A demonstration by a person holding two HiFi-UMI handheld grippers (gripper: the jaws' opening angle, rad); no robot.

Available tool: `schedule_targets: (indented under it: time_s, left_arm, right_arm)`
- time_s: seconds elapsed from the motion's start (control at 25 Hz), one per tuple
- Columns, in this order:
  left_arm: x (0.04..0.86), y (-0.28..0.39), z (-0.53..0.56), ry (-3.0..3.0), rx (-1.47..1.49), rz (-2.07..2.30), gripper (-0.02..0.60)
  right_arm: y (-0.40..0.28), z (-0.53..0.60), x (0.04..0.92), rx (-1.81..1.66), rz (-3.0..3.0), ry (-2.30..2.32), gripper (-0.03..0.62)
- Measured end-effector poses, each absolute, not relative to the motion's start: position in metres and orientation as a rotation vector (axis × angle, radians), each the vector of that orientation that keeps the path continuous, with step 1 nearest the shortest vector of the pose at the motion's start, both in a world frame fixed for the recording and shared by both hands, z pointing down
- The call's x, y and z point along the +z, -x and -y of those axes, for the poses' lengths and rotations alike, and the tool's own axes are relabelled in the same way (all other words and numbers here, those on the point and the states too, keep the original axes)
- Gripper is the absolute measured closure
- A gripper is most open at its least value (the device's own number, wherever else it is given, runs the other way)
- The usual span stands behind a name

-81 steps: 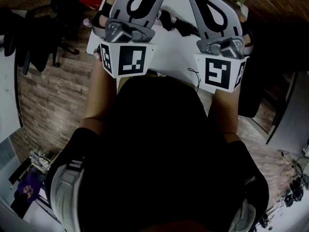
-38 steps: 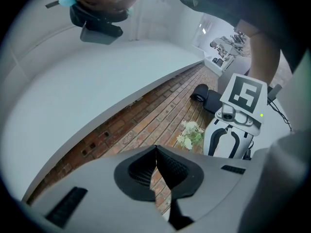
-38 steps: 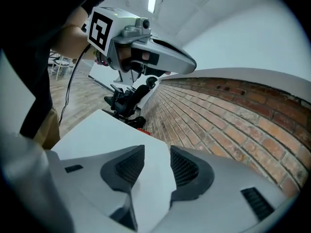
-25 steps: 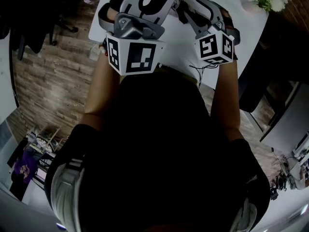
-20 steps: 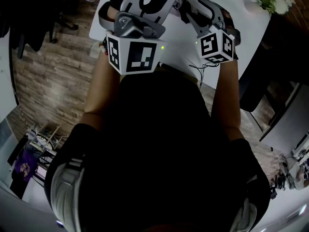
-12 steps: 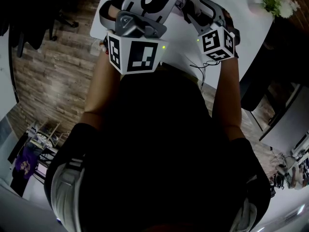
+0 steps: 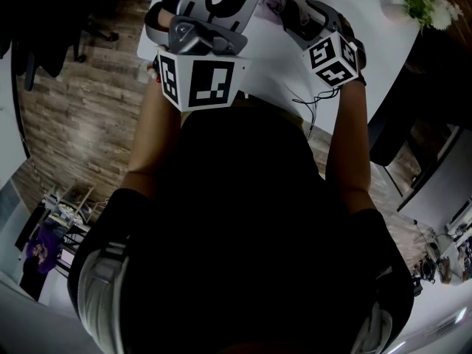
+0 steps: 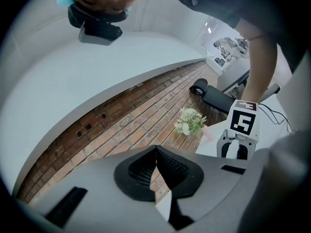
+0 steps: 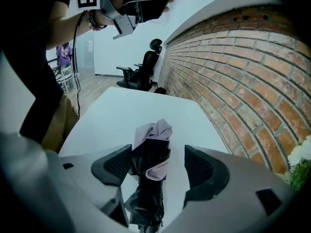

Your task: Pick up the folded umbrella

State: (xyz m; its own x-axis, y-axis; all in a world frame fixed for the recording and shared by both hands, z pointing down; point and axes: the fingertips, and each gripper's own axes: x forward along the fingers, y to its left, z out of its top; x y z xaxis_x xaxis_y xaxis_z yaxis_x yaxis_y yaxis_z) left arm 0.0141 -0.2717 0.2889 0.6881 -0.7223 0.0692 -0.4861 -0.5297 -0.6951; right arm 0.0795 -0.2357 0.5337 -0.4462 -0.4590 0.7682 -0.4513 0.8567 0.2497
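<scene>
Black-and-mauve folded umbrella [image 9: 148, 178] lies on the white surface [image 9: 121, 110] between the right gripper's [image 9: 159, 165] opening jaws, nearer one pad, so centre over its thick middle before squeezing; the left gripper [image 8: 156, 152] is closed, empty.

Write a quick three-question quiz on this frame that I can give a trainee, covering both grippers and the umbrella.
1. True or false: the left gripper has its jaws spread wide apart.
2. What lies between the jaws of the right gripper? A) a mug B) the folded umbrella C) a book
3. Fill in the blank: the umbrella lies on the white ____.

Key: 1. False. The jaws are together with nothing between them. 2. B. The jaws are opening, with a clear gap on one side of it, so it is not clamped. 3. table.
</scene>
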Motion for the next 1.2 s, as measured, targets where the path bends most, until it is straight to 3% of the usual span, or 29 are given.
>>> schedule_targets:
  time_s: [0.52, 1.2]
  left_arm:
    - [0.296, -0.014, 0.282, 2.247, -0.479, -0.914, 0.569]
    - [0.307, -0.01, 0.293, 2.28, -0.488, -0.918, 0.569]
  right_arm:
    - [-0.091, 0.228, 0.58, 0.153, 2.004, -0.564, 0.212]
    - [-0.097, 0.226, 0.632, 0.305, 1.91, -0.437, 0.2]
